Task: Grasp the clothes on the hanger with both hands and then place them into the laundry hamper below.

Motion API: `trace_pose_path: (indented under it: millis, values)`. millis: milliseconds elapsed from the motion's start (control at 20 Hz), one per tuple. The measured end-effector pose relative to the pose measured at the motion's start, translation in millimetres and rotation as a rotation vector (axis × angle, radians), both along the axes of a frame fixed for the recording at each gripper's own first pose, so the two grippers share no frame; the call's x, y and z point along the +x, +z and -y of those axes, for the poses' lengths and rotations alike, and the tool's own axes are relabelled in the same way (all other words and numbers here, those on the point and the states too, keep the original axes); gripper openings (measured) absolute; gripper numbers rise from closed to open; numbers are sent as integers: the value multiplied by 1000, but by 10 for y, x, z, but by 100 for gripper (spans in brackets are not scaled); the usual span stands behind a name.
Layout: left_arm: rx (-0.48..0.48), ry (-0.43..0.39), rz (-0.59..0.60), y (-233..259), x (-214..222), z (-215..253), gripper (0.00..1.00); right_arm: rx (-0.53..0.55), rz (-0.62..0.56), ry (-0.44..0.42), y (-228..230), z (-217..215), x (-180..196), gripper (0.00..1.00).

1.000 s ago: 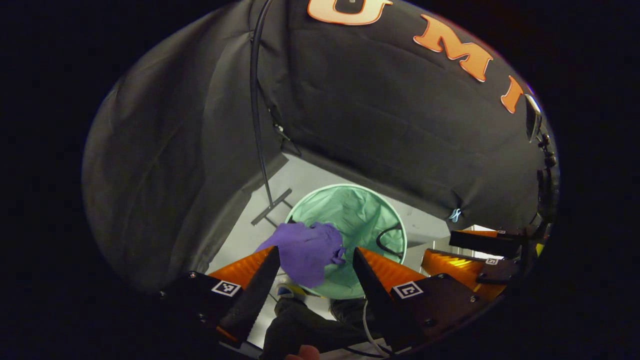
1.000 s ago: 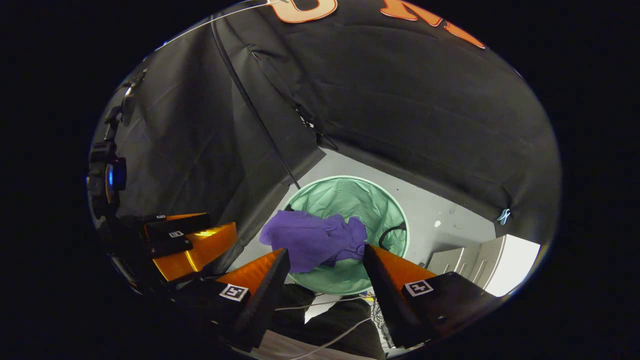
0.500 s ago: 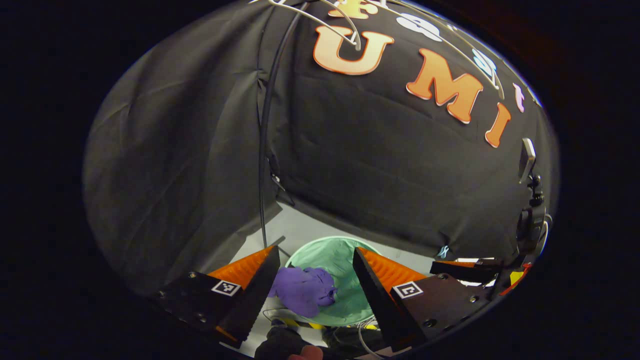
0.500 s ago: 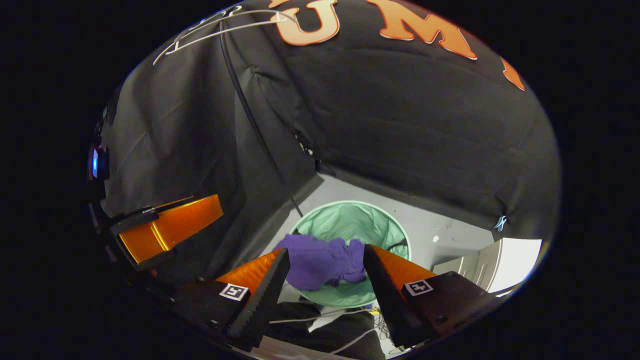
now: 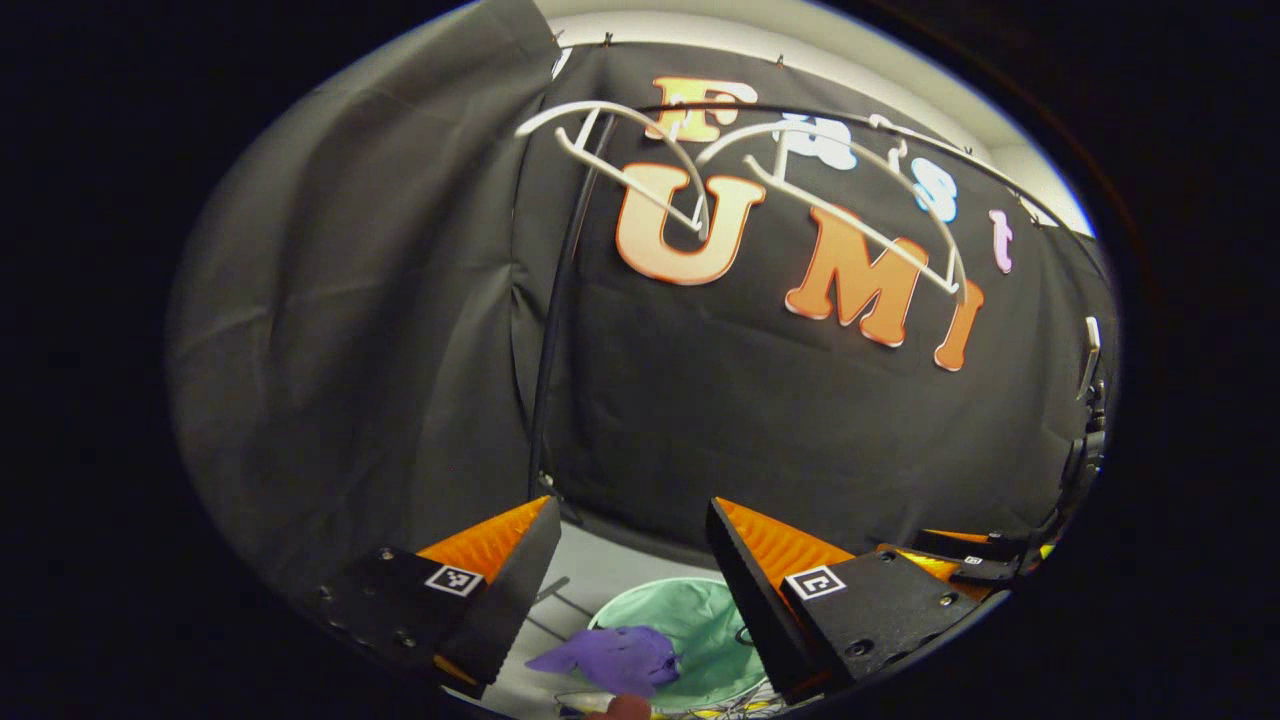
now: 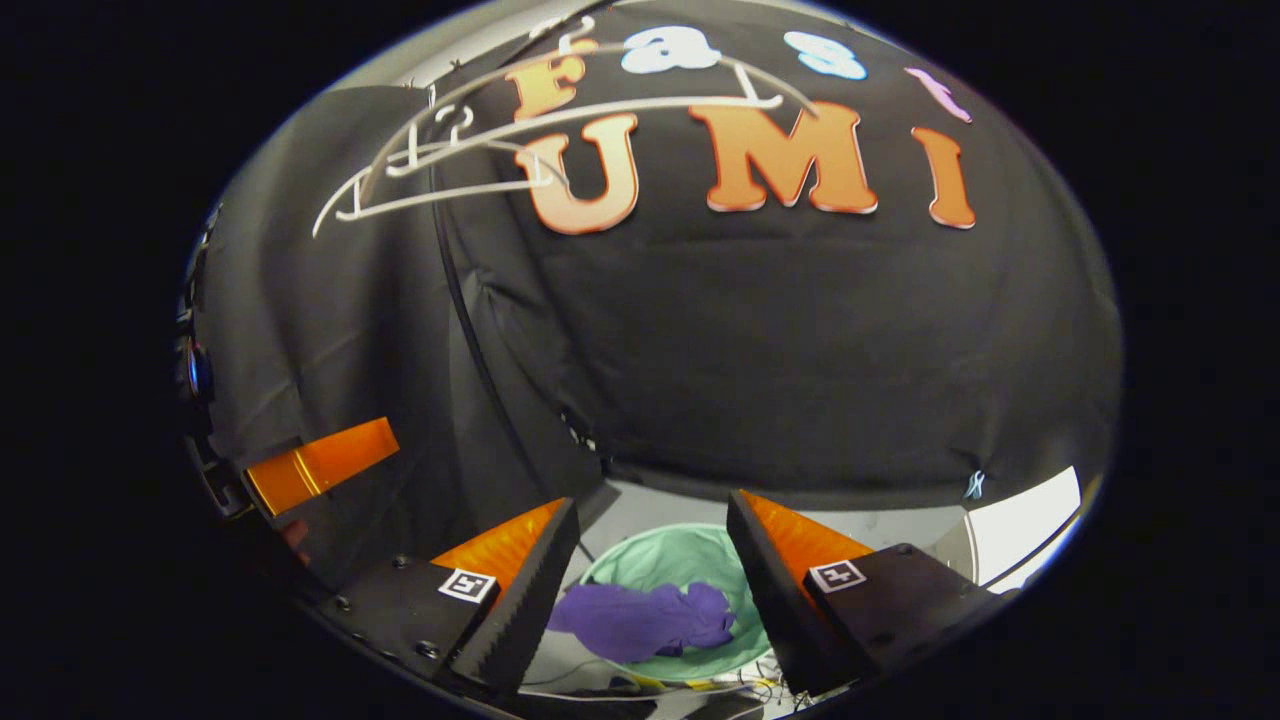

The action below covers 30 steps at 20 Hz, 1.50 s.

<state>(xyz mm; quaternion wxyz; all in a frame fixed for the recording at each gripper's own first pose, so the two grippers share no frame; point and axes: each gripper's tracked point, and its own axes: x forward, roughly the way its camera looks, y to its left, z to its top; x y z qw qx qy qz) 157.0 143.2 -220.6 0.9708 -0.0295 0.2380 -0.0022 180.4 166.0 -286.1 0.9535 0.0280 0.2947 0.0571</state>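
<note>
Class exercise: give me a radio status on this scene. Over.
Left gripper open, right gripper open. Purple garment draped over hamper rim. Hangers bare. Nothing blocking.

Purple clothes (image 6: pixel 640 620); mint-green hamper (image 6: pixel 690 560); white hangers (image 5: pixel 700 180); grey floor (image 5: pixel 600 565)

The right gripper (image 6: pixel 650 535) hangs above the floor with its two fingers spread wide and nothing between them. Below, framed in that gap, a round green laundry hamper (image 6: pixel 690 560) stands on the pale floor (image 6: pixel 650 505). A purple garment (image 6: pixel 640 620) lies crumpled across the hamper's near rim — part inside, part draped over the edge. High on the black cloth wall, white hangers (image 6: pixel 480 150) hang bare from a rail, and a thin dark pole (image 6: pixel 470 330) runs down from there. At far left sits the left gripper (image 6: pixel 320 465) — its jaw state unclear.
</note>
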Motion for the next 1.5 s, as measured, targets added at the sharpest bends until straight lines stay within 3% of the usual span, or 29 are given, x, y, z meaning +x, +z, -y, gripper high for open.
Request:
trace_pose_path:
  millis: [150,350,400,450,500,550,950,1300,1400,1450,1500]
  values:
    - [17,29,136,457,-20,119,95,-6,101,20,459,191,-45,98]
    - [-11,54,225,920,-234,404,94,-29,196,57,1000,443,-205,98]
    - [-4,58,250,1031,-288,461,89,-30,223,57,1127,527,-268,98]
    - [9,67,275,1138,-379,510,94,-32,250,54,1240,604,-316,98]
    - [18,76,299,1238,-466,539,94,-33,278,46,1364,691,-355,89]
    - [24,83,320,1349,-564,595,94,-33,298,40,1475,783,-398,89]
    - [67,117,422,1909,-1157,959,94,-25,399,21,2130,1404,-946,89]
    - [20,95,472,2141,-1413,1305,89,-24,483,4,2610,1682,-1343,89]
    - [12,84,480,2182,-1470,1370,99,-30,486,-3,2639,1739,-1437,89]
    - [6,74,482,2190,-1494,1409,88,-37,492,-8,2703,1771,-1531,89]
    - [1,66,483,2202,-1515,1448,99,-46,500,-14,2725,1804,-1604,89]
